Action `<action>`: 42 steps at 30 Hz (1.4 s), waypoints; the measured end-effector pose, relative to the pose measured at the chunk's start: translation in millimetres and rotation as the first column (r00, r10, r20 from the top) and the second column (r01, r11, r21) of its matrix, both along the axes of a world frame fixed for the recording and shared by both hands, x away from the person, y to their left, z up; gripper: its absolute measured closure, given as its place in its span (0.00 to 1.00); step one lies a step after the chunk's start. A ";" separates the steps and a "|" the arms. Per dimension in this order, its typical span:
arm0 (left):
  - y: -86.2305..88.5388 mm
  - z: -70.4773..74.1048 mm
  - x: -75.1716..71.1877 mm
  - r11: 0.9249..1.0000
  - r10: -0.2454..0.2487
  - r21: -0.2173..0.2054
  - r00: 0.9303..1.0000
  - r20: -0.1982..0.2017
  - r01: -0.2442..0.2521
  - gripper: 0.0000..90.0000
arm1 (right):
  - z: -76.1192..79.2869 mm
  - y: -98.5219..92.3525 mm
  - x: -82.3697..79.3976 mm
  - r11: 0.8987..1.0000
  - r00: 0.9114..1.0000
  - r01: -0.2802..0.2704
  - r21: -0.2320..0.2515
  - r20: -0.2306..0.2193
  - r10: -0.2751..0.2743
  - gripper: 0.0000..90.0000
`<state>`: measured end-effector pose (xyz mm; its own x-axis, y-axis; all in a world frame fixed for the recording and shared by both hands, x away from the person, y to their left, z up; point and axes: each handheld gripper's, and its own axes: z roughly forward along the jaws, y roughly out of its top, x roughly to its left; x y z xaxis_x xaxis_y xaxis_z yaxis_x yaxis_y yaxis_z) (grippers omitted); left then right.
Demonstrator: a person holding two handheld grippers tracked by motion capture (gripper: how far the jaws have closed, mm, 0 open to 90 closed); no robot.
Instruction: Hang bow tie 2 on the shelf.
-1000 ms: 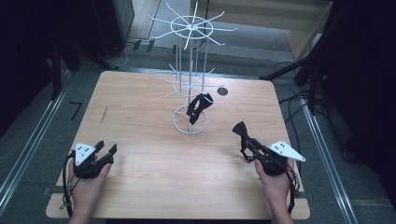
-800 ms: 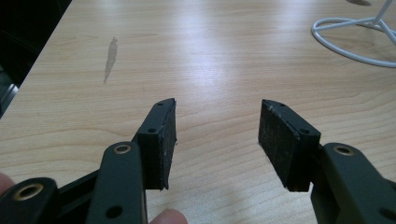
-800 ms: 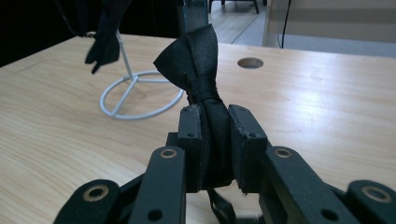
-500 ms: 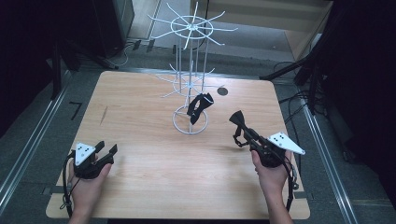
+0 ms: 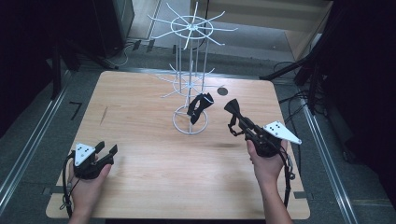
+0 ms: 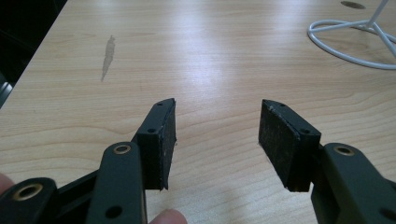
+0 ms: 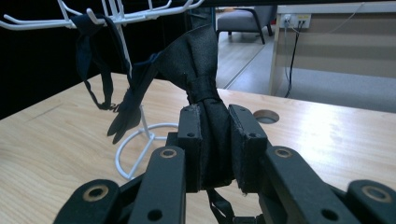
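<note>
Right gripper [image 5: 232, 108] has risen toward the wire rack [image 5: 190, 84], jaws pinching a black bow tie [image 7: 201, 70]. Left gripper [image 6: 215, 135] rests, jaws spread.

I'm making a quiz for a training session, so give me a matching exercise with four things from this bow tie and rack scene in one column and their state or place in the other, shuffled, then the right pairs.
Things:
1. left gripper
2. right gripper
3. bow tie already on the rack
4. white wire rack

States or places:
A. stands on the far middle of the wooden table
B. hangs from a lower hook
C. fingers apart, nothing between them, low over the table's near left
D. fingers clamped on a black bow tie, raised toward the rack

Pairs: 1-C, 2-D, 3-B, 4-A
</note>
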<state>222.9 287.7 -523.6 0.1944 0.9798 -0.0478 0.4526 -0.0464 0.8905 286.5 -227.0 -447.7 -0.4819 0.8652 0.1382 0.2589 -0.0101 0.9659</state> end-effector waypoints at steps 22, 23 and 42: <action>-1.2 -0.1 0.4 1.000 0.003 0.008 1.000 -0.002 -0.003 0.53 | 28.4 16.7 36.6 0.997 0.998 0.059 0.050 0.021 -0.060 0.85; -1.2 -0.1 0.3 1.000 0.003 0.006 1.000 -0.002 -0.003 0.53 | 29.4 17.7 38.7 0.997 0.998 0.062 0.049 0.019 -0.063 0.85; -1.0 0.0 -0.3 1.000 -0.003 0.005 1.000 -0.002 0.003 0.53 | 50.8 48.3 66.2 0.992 0.991 0.124 0.028 0.041 -0.125 0.86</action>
<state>222.6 286.7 -523.6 0.1975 0.9794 -0.0431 0.4539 -0.0524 0.8895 352.8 -178.7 -396.9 -0.3766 0.9153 0.1427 0.2131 -0.0643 0.9749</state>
